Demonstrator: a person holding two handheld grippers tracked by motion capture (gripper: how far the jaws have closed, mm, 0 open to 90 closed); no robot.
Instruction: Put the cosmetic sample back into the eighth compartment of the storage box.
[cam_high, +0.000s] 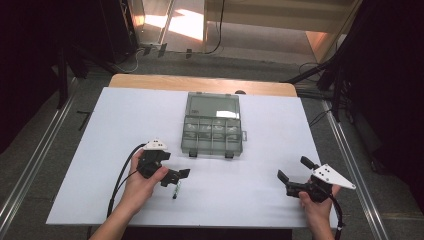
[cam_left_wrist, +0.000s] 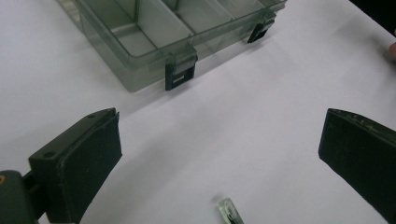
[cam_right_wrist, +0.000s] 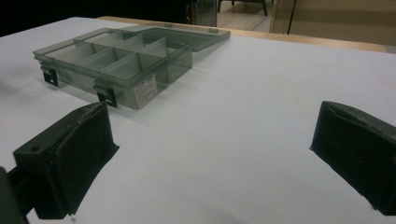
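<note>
A white sheet (cam_high: 125, 130) covers my wooden table (cam_high: 200, 82), with grey floor, metal rails and dark curtains around it. The clear compartment box (cam_high: 212, 135) lies open mid-table, lid flat behind it. My left gripper (cam_high: 181, 174) is spread wide just above a small green-tipped object (cam_high: 175, 192) on the sheet. My right gripper (cam_high: 293, 169) is spread too, near the right edge.

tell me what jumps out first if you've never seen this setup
A clear grey compartment box lies open mid-table, lid folded back, its dividers showing nothing inside. Nearer the person, the left claw hangs open just over a small green-tipped object on the white table cover, while the right claw sits open and apart.
</note>
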